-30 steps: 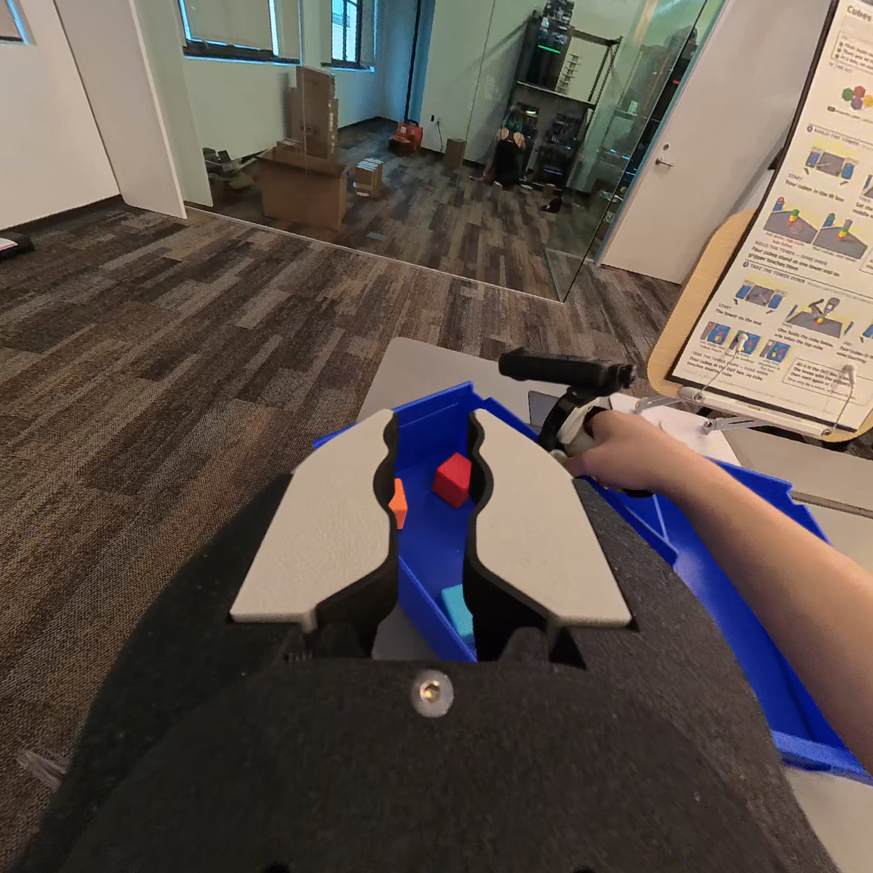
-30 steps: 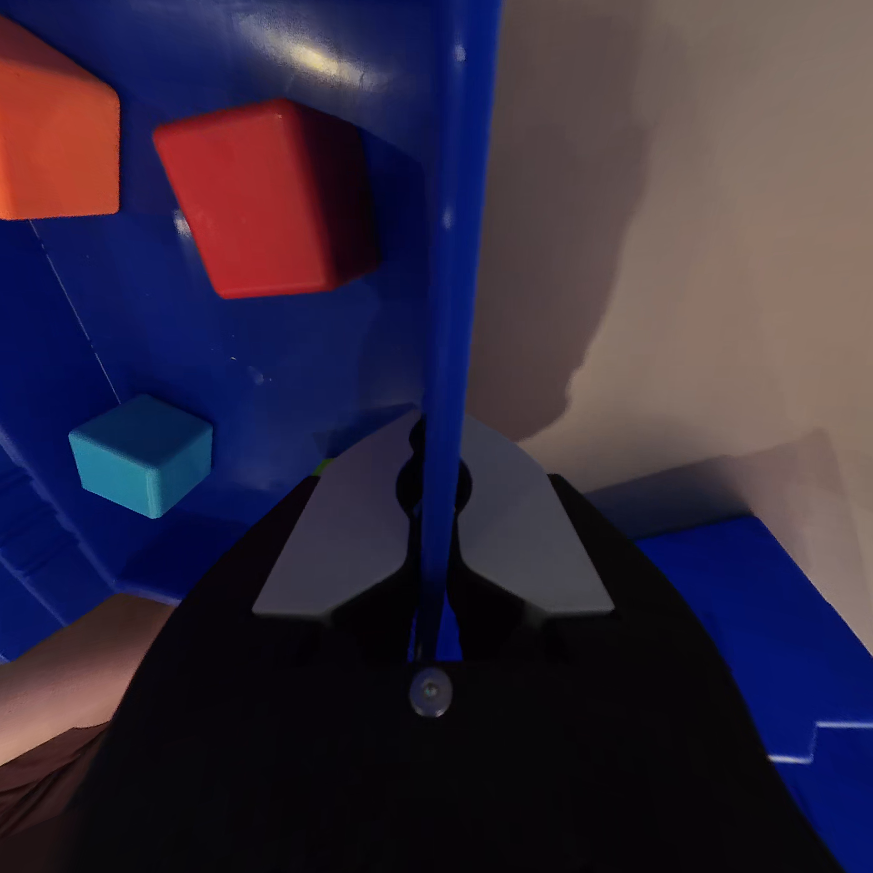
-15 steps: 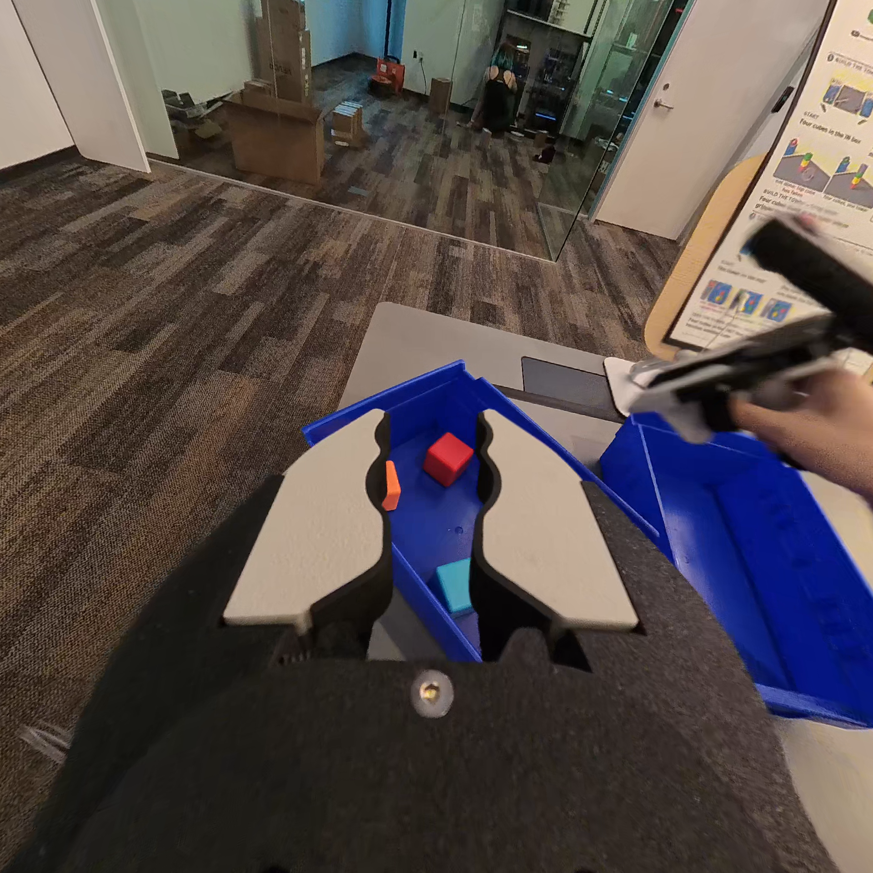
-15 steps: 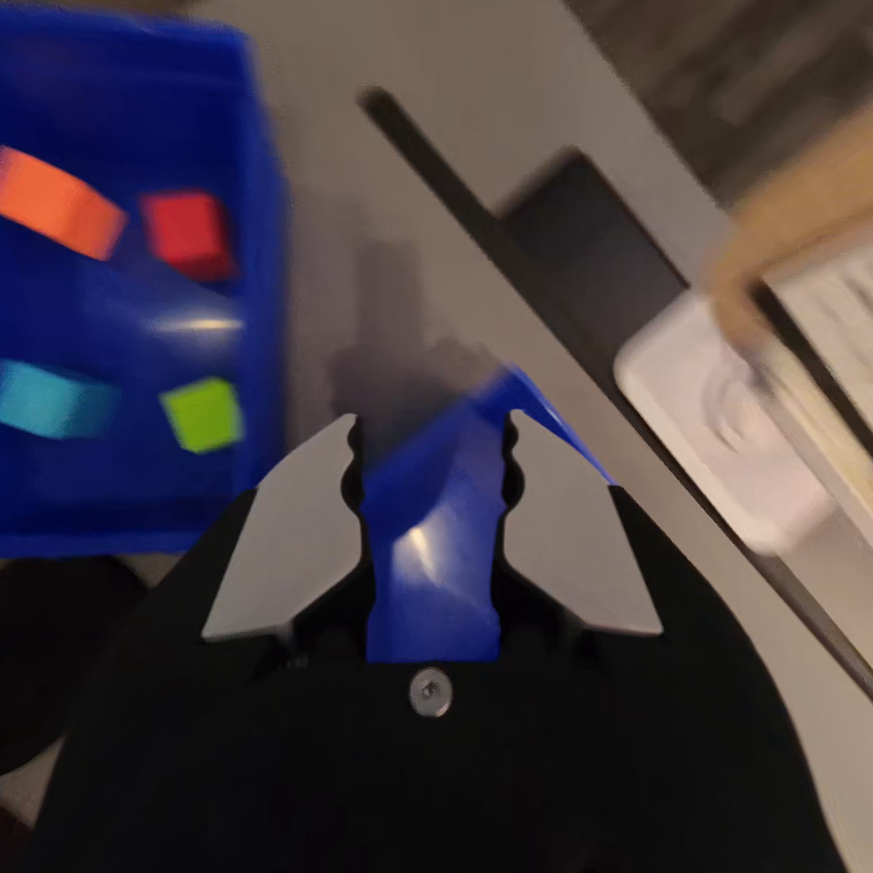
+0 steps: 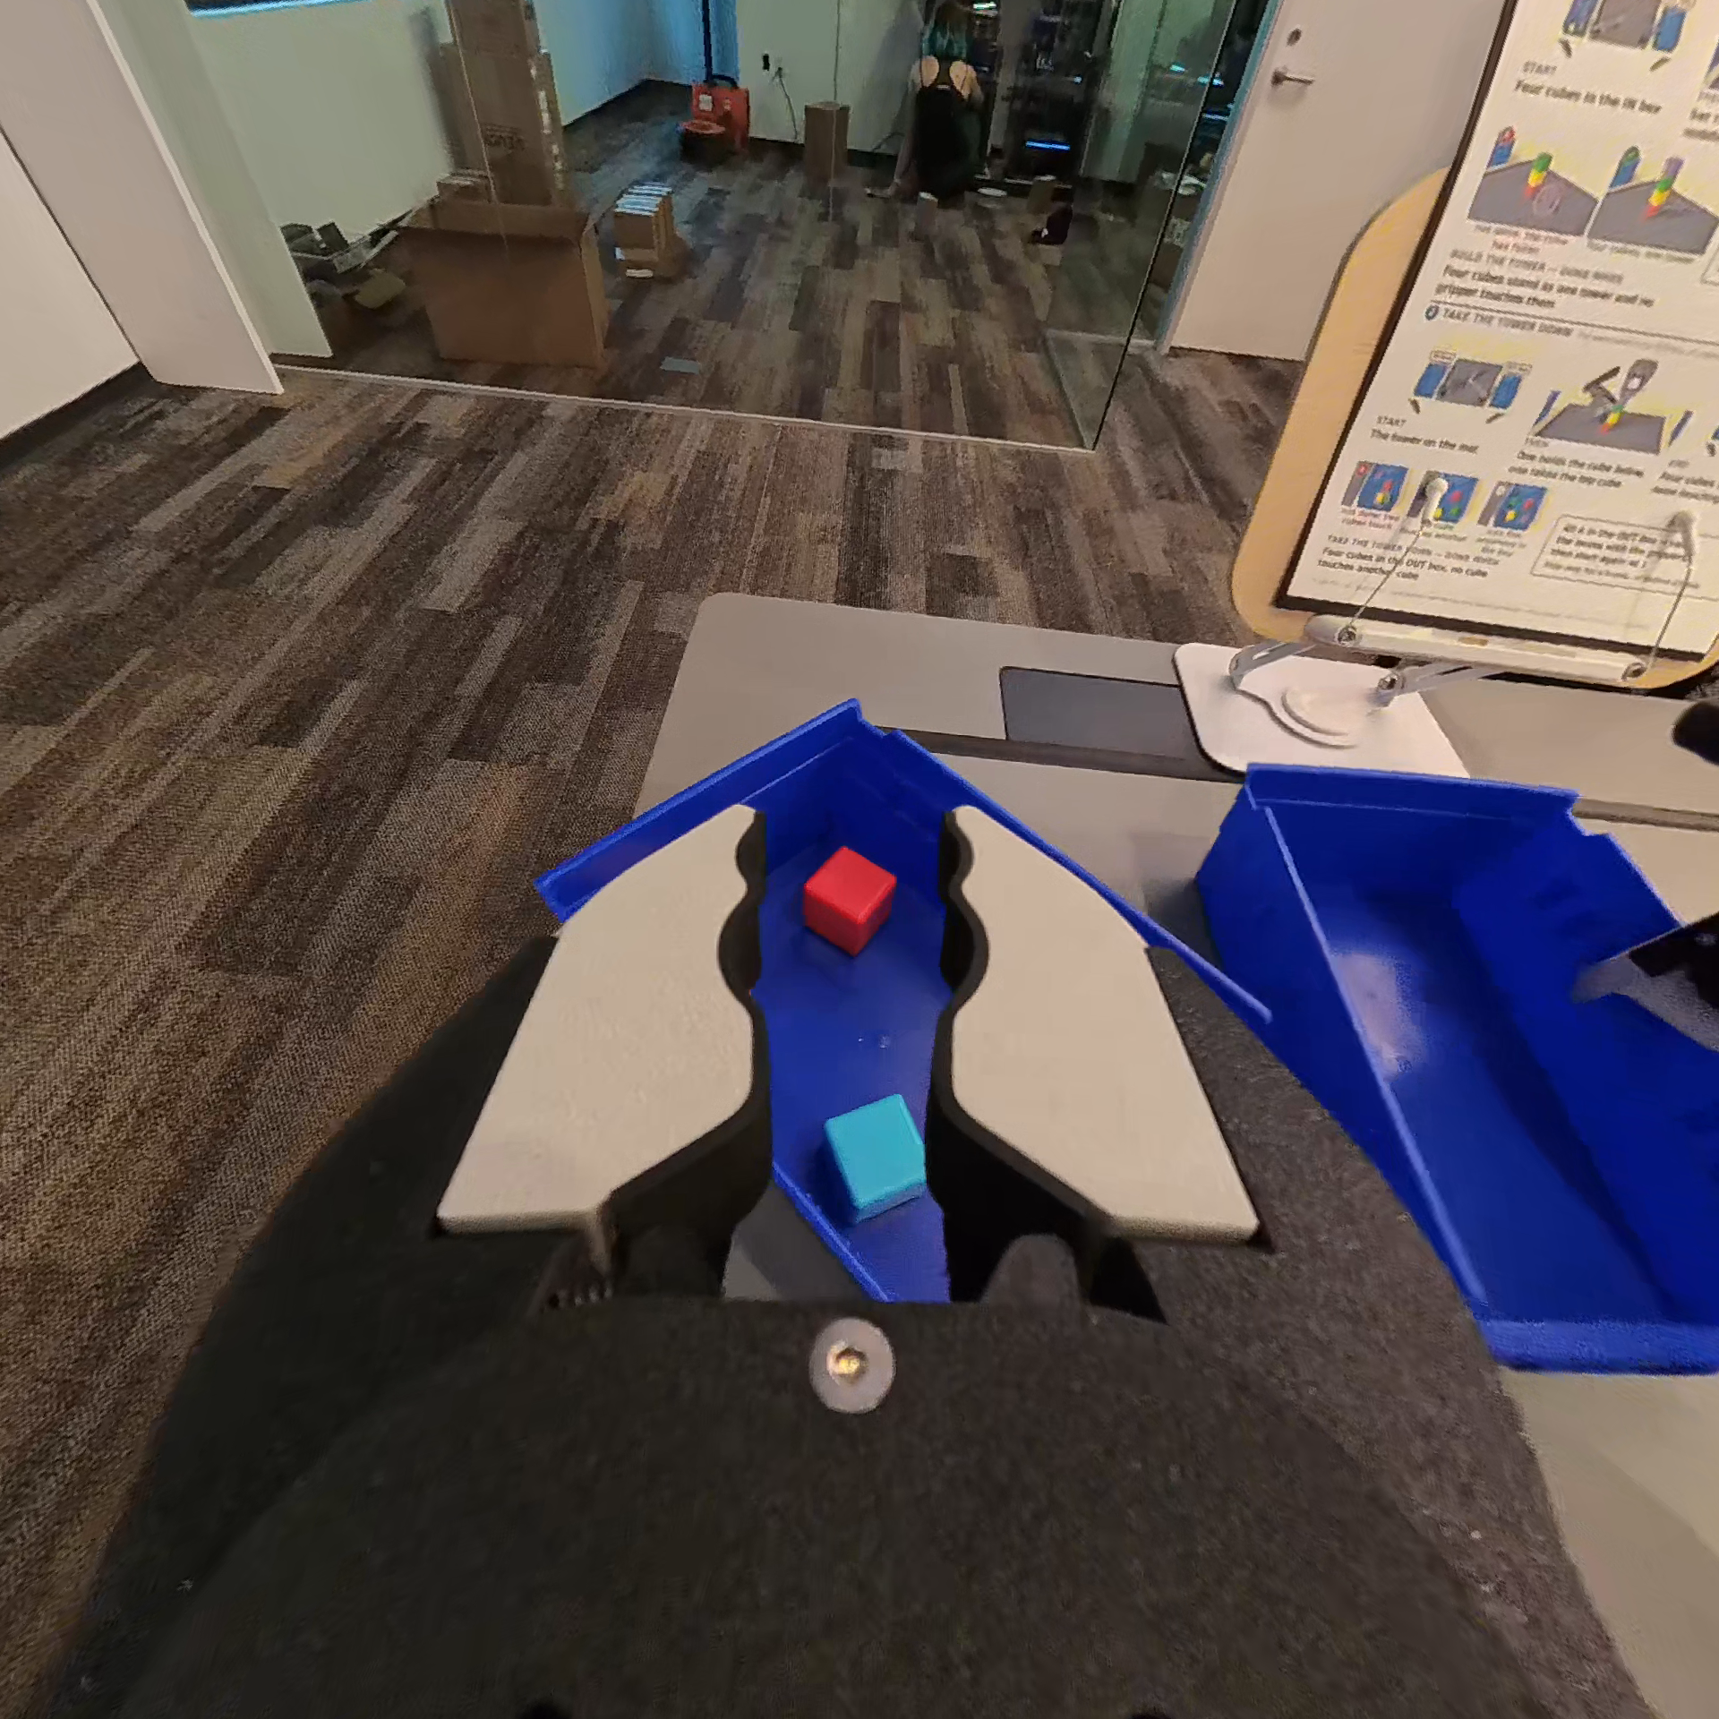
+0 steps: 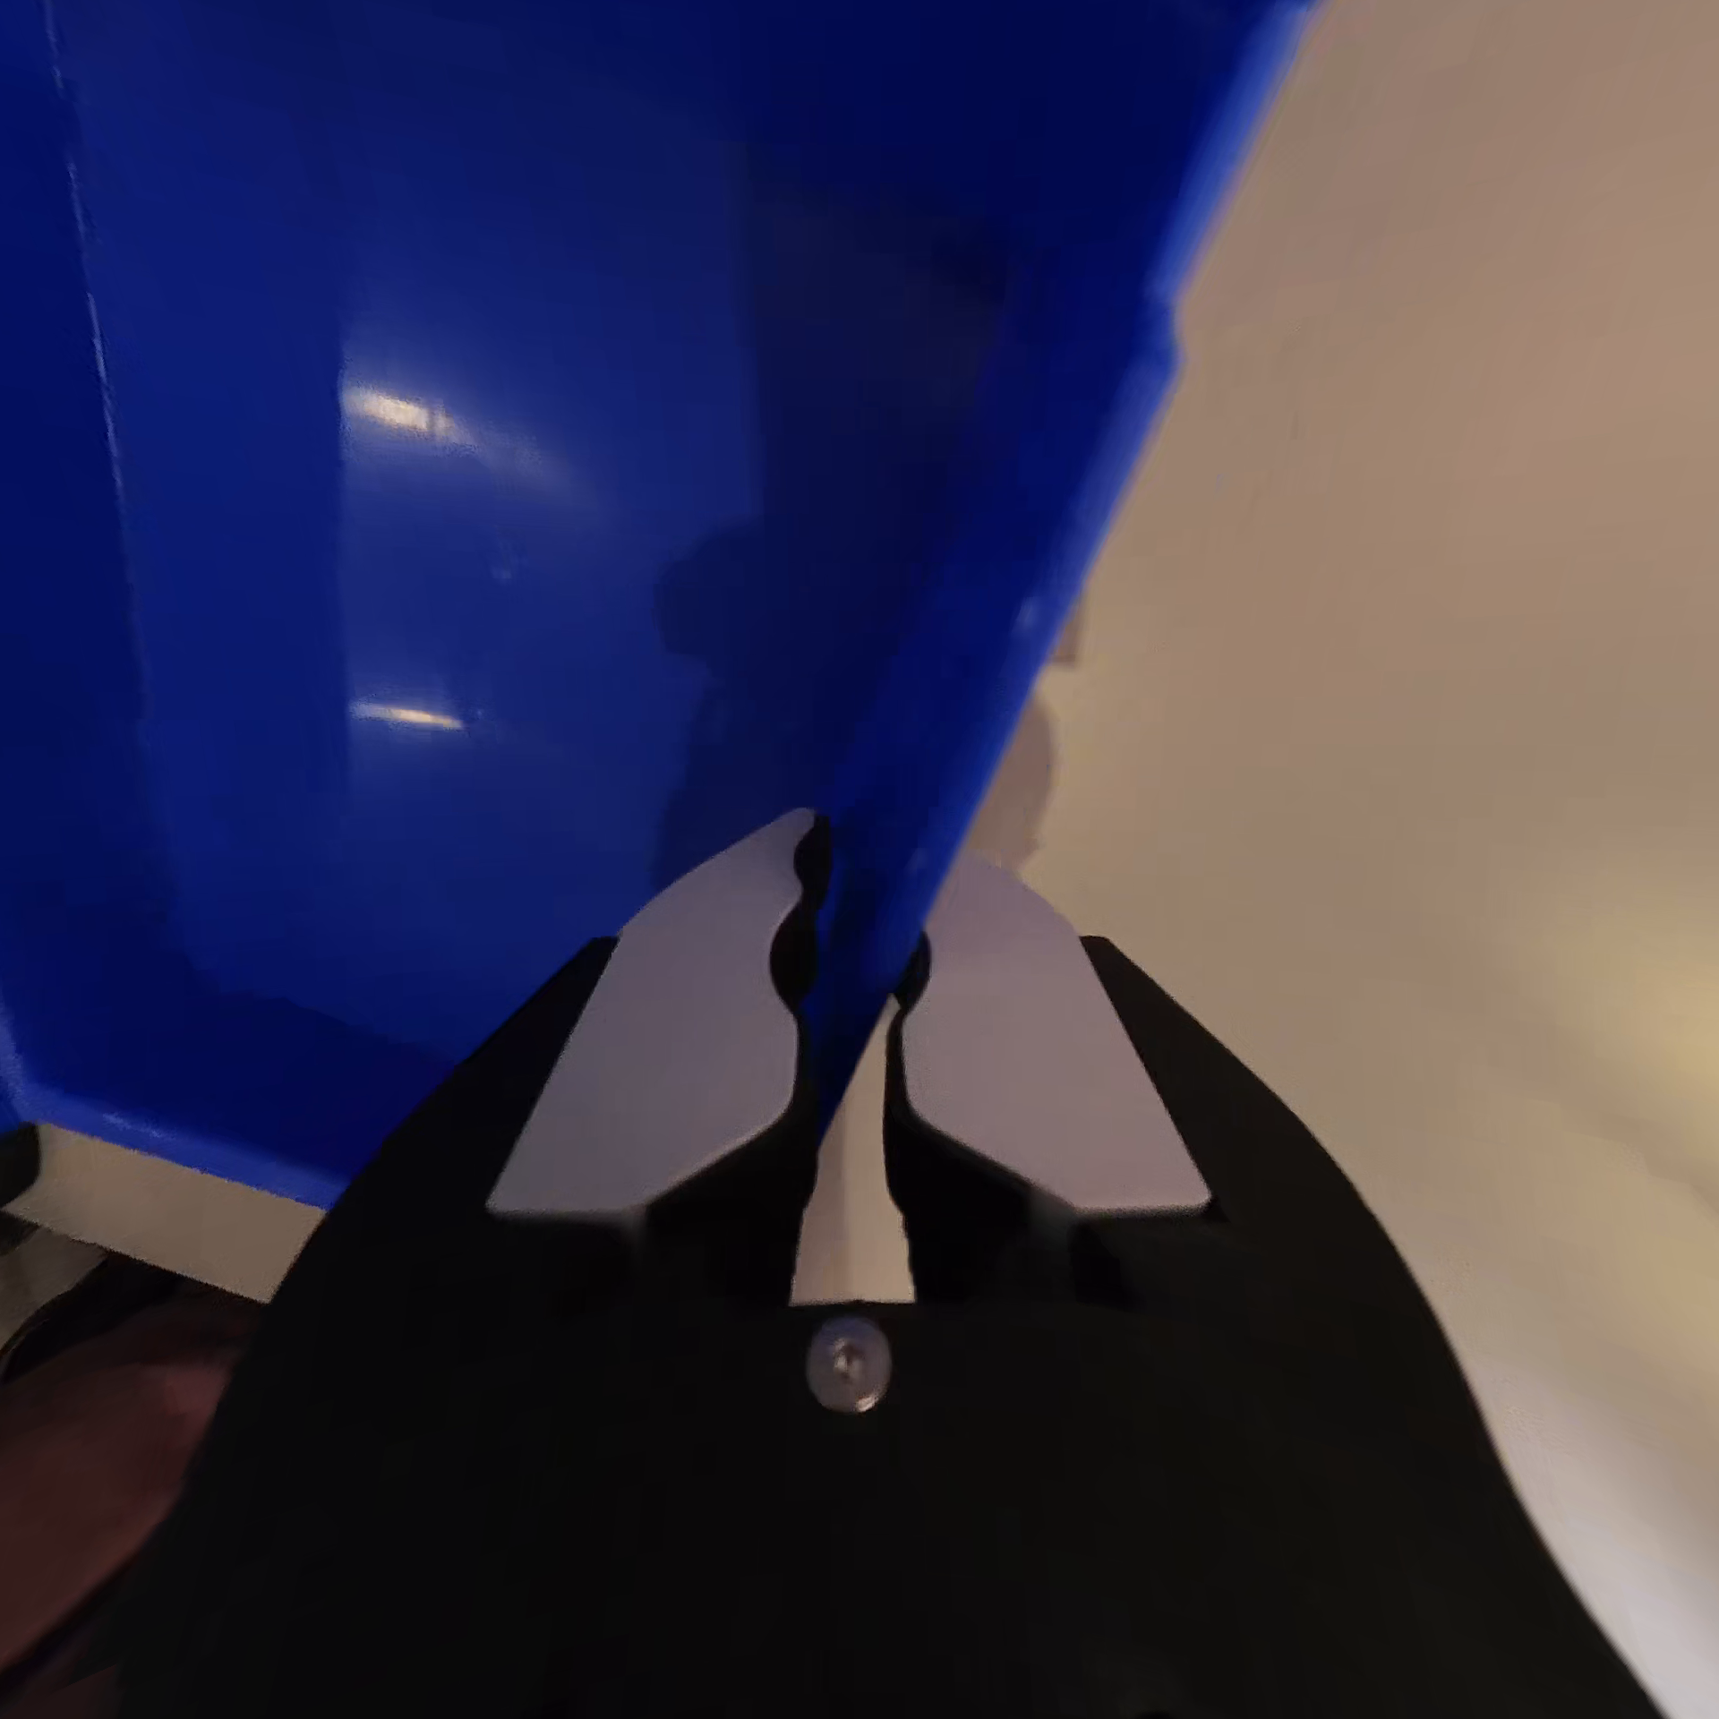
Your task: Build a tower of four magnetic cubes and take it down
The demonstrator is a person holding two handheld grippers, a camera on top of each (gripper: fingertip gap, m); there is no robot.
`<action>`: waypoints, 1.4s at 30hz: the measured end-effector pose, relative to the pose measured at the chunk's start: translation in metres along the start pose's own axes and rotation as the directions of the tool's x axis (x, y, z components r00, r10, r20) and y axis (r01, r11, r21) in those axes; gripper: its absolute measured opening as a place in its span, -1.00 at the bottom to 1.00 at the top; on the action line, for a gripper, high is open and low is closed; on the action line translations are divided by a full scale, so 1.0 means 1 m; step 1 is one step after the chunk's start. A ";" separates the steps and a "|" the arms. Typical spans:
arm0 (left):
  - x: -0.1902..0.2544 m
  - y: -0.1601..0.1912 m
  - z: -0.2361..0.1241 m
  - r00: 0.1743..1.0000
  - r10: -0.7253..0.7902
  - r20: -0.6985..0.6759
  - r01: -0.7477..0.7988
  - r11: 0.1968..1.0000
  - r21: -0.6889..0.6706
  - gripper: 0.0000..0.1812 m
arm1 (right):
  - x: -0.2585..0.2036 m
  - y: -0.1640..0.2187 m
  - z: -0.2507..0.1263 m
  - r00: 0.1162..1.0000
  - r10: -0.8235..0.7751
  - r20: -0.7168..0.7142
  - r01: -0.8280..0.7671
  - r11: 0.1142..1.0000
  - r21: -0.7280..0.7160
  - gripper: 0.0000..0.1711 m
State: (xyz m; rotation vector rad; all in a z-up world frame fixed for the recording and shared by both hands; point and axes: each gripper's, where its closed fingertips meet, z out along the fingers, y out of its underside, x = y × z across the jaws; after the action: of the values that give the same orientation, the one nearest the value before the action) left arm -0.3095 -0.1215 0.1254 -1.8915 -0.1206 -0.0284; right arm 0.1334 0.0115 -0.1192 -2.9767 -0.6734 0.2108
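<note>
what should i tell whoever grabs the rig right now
Left tongs: open, empty, above the left bin.
Right tongs: shut on the side wall of the right bin, which looks empty.
Cubes: red cube and teal cube lie apart in the left bin; any others are hidden by the tongs.
Done: no cube stacked yet.
Left: let go of the right bin, stack four cubes, then take the tower down.
</note>
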 end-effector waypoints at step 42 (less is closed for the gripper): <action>-0.056 0.117 0.063 0.966 -0.048 0.253 0.177 0.837 -0.518 -0.21 | 0.309 0.120 -0.136 0.949 0.316 0.002 -0.259 0.775 0.576 -0.32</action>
State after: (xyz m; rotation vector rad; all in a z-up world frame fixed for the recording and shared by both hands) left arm -0.3558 -0.1027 -0.0095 -2.4487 -0.4236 0.0873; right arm 0.4811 0.0308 -0.0336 -2.4578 -0.0941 0.2377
